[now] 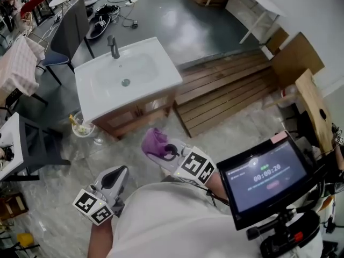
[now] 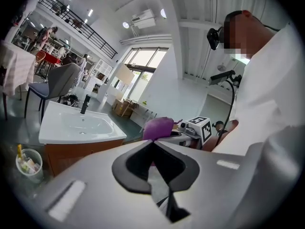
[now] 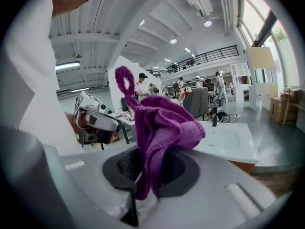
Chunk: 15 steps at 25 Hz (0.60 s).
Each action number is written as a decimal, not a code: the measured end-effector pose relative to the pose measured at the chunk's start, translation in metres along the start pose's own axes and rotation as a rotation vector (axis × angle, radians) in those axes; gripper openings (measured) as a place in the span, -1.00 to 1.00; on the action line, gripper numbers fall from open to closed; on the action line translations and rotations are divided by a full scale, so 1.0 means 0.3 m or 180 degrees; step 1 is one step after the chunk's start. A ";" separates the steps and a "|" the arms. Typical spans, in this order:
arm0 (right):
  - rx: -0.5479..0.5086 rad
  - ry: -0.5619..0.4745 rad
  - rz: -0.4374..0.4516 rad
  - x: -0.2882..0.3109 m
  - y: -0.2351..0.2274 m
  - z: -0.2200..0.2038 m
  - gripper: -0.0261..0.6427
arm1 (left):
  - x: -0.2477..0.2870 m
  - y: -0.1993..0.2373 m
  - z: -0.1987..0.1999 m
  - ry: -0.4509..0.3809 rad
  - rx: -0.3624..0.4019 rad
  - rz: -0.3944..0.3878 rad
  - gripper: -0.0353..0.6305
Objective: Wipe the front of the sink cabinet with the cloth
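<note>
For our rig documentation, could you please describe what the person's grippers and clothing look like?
The left gripper and the right gripper have pale grey bodies with black inner padding. Each carries a white cube with black square markers. The person wears a white top.

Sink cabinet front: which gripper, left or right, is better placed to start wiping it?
Right. The right gripper is shut on the purple cloth and seems closer to the cabinet front. The left gripper is shut on nothing and sits farther back.
</note>
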State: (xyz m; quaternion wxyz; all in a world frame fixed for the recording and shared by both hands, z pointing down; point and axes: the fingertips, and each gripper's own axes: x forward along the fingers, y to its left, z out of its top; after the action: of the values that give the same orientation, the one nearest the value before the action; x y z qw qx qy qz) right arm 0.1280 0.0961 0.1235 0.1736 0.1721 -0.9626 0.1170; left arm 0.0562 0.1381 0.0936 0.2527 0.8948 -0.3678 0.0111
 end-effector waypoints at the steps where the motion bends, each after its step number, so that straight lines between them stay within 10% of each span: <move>1: -0.0028 -0.0006 0.0004 -0.001 0.016 0.006 -0.71 | -0.010 -0.003 0.001 -0.0006 0.0006 0.0000 -0.88; 15: -0.0185 0.0013 0.0045 0.030 0.129 0.035 -0.70 | -0.096 -0.008 -0.030 -0.0009 0.0037 0.0023 -0.88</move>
State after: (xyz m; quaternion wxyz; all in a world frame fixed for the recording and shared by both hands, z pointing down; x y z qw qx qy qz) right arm 0.1026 0.1259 0.1111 0.1797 0.1599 -0.9664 0.0905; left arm 0.0383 0.1625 0.0943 0.2469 0.8950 -0.3713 0.0128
